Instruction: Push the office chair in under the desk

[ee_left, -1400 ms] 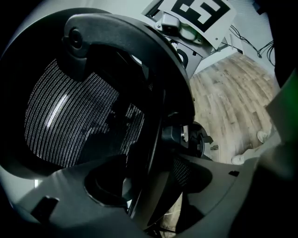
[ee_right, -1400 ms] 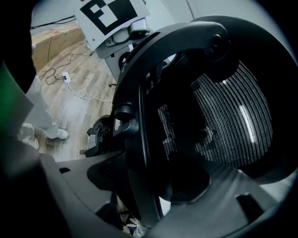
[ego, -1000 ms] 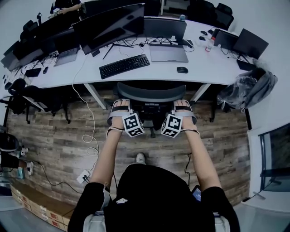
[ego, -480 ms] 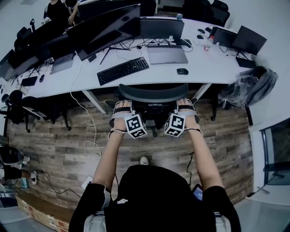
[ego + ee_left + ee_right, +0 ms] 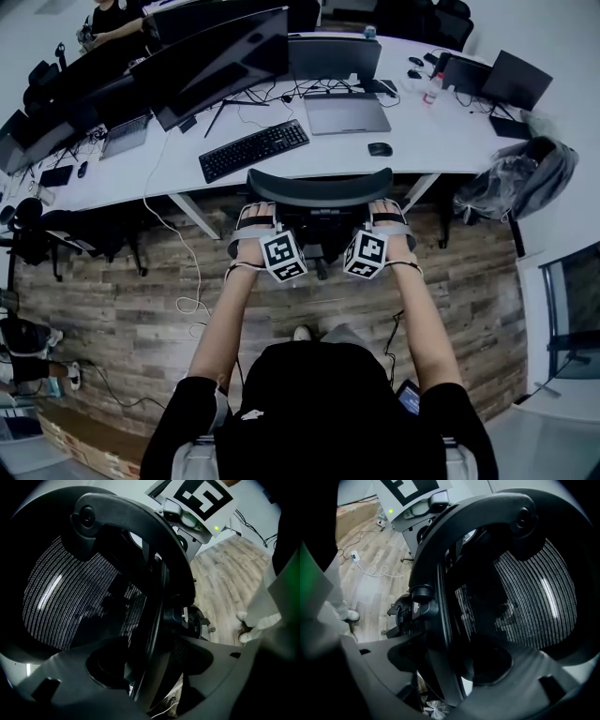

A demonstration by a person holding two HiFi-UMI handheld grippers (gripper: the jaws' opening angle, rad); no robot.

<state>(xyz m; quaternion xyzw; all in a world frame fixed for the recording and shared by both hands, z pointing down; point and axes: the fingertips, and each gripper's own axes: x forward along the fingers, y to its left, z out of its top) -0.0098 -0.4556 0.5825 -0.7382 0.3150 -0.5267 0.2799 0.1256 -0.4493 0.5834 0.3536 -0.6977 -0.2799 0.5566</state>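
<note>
The black mesh office chair (image 5: 319, 187) stands at the white desk (image 5: 422, 150), its seat under the desk edge and its curved backrest just outside. My left gripper (image 5: 251, 214) sits on the backrest's left side and my right gripper (image 5: 386, 212) on its right side. In the left gripper view the backrest rim (image 5: 157, 597) runs between the wide jaws of the left gripper (image 5: 154, 667), with the mesh (image 5: 70, 602) beside it. The right gripper (image 5: 440, 667) straddles the rim (image 5: 440, 602) the same way. Both stand open around the frame.
On the desk are a keyboard (image 5: 253, 148), a mouse (image 5: 378, 148), a laptop (image 5: 347, 111) and monitors (image 5: 220, 61). A grey bag (image 5: 520, 183) hangs at the desk's right end. A white cable (image 5: 192, 300) lies on the wooden floor, and another chair (image 5: 37, 202) stands left.
Chair and both grippers have moved a little forward toward the desk, and the person has stepped after them. Both grippers keep their places on the backrest.
</note>
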